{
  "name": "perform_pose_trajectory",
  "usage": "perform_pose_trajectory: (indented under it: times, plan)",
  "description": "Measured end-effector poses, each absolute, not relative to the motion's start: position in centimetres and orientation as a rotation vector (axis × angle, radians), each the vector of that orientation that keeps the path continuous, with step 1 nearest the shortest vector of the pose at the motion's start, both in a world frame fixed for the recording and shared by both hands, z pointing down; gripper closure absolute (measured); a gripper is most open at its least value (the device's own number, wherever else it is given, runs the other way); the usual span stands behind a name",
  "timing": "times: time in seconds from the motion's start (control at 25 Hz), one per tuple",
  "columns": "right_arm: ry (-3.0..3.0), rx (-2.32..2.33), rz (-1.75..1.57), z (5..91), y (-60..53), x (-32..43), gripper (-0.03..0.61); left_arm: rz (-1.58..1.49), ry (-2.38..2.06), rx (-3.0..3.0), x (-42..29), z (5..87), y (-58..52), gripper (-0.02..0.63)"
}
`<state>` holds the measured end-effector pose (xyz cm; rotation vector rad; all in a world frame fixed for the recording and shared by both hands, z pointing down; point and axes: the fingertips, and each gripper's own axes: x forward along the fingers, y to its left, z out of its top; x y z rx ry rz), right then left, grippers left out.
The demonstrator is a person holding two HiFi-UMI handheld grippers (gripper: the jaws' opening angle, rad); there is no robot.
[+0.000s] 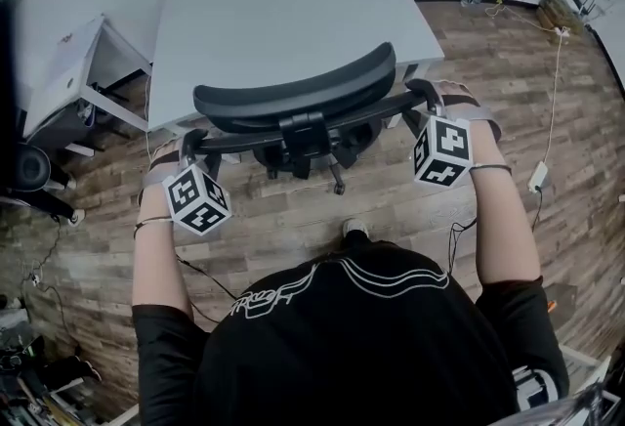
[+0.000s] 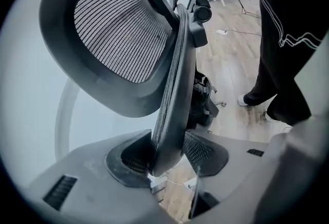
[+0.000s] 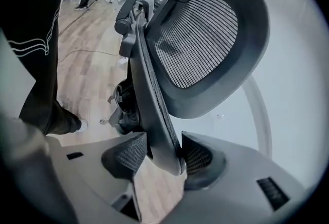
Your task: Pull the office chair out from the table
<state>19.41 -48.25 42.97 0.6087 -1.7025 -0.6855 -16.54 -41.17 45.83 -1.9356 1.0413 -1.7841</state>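
Wooden floor (image 1: pixel 293 209) all around. Far left, a white stand (image 1: pixel 68 72) beside a round black thing (image 1: pixel 29 167). On the right, a white cord (image 1: pixel 557 82) down to a small white box (image 1: pixel 538 178). Near left, tangled black cords (image 1: pixel 39 268).

Black office chair (image 1: pixel 293 94) with grey mesh back, pale grey table (image 1: pixel 283 4), brown wood-plank floor (image 1: pixel 293 211), black shirt (image 1: pixel 361 336) with white lines

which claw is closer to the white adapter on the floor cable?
Right. The right claw grips the right end of the chair backrest, and the white adapter lies on the floor just outside that forearm. The left claw grips the opposite end, across the chair.
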Motion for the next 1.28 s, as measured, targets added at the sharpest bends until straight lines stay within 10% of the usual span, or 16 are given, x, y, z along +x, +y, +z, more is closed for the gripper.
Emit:
perform_pose_trajectory:
  times: [1.28]
  plan:
    - [-1.709, 0.729, -0.574, 42.3, -31.3, 15.3, 0.348, -1.647, 1.159, -1.889, -20.9, 44.8, -28.6, 0.420]
